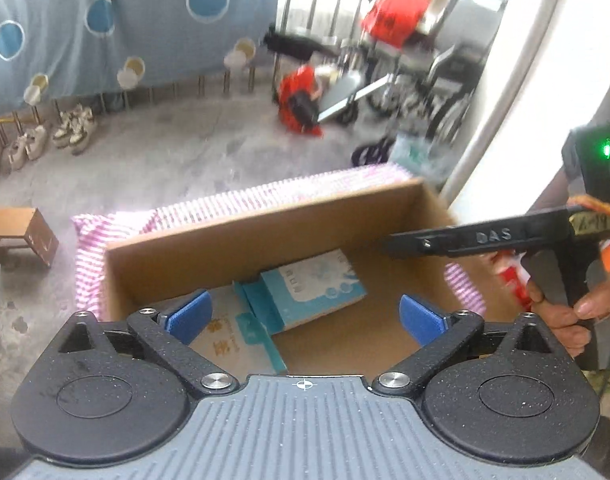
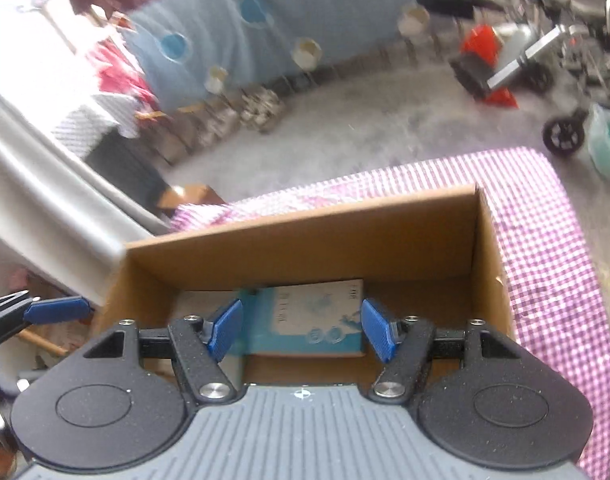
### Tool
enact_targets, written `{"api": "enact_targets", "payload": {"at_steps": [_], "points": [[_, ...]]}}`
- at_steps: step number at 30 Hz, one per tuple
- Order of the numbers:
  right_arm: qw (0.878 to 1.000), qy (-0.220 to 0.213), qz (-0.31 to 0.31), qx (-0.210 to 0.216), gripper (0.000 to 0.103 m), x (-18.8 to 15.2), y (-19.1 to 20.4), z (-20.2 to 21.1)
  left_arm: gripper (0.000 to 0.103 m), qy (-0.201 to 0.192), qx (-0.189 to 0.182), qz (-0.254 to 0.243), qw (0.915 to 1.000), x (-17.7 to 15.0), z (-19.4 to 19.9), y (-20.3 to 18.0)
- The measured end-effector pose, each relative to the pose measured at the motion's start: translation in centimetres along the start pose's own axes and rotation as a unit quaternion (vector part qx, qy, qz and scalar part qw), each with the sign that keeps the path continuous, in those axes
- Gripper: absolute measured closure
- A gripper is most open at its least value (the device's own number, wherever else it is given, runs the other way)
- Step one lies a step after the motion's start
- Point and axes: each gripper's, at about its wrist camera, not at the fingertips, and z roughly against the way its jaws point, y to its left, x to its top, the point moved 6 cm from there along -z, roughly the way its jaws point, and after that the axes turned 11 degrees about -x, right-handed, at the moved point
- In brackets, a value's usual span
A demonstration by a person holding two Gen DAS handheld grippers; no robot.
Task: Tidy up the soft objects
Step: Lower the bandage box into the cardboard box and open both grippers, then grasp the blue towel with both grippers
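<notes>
An open cardboard box (image 1: 245,236) (image 2: 305,236) stands on a pink-and-white checked cloth (image 1: 265,196) (image 2: 545,220). Inside lies a light-blue and white soft pack (image 1: 317,284) (image 2: 305,316), tilted on a flatter beige pack with a teal stripe (image 1: 233,340). My left gripper (image 1: 305,314) hangs above the box's near side, jaws wide open and empty. My right gripper (image 2: 303,328) is also open above the box, the blue pack well below its pads. In the left wrist view the right gripper (image 1: 393,246) reaches in from the right, held by a hand (image 1: 565,312).
A red-and-white item (image 1: 513,280) lies by the box's right side. A small wooden stool (image 1: 21,236) stands on the concrete floor to the left. Shoes (image 1: 57,132), a hanging blue sheet (image 1: 125,20) and a wheelchair (image 1: 425,92) are farther back. A white pillar (image 1: 525,100) rises at right.
</notes>
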Motion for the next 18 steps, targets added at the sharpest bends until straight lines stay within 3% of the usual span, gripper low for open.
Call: {"api": "enact_targets", "payload": {"at_steps": [9, 14, 18], "points": [[0.992, -0.084, 0.013, 0.088, 0.032, -4.4, 2.1, 14.3, 0.0, -0.083, -0.04, 0.002, 0.9957, -5.6, 10.1, -2.0], [0.986, -0.114, -0.001, 0.119, 0.031, -9.7, 2.4, 18.7, 0.0, -0.084, -0.06, -0.005, 0.9946, -11.0, 10.1, -3.6], [0.988, -0.081, -0.04, 0.125, 0.031, -14.6, 1.5, 18.2, 0.0, -0.079, -0.062, -0.02, 0.9947, -15.4, 8.3, -5.0]]}}
